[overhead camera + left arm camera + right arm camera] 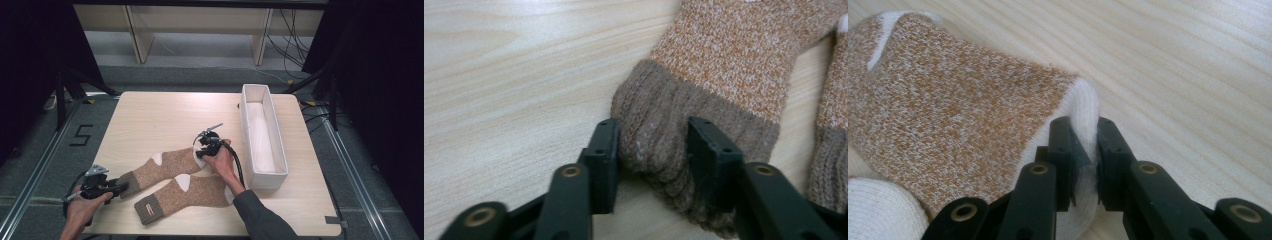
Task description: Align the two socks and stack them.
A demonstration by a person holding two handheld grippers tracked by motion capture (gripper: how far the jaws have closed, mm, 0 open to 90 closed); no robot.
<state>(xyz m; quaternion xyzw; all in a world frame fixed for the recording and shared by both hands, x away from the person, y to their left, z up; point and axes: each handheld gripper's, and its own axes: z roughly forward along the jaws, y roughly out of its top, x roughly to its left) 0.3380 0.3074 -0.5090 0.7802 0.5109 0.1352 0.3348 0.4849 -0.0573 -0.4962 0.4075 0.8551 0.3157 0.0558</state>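
Two brown knitted socks with white heels and toes lie side by side on the wooden table (150, 120). The farther sock (165, 167) is held at both ends. My left gripper (122, 187) (651, 135) is shut on its dark ribbed cuff (659, 115), which bunches up between the pads. At the other end, my right gripper (202, 152) (1083, 135) pinches the white toe (1085, 107), with the fabric folded upright between the pads. The nearer sock (185, 195) lies flat and free, and its cuff points to the table's front edge.
A long white bin (265, 177) stands lengthwise along the table's right side, close to my right hand. Bare tabletop stretches beyond the socks. Dark curtains and shelving legs surround the table.
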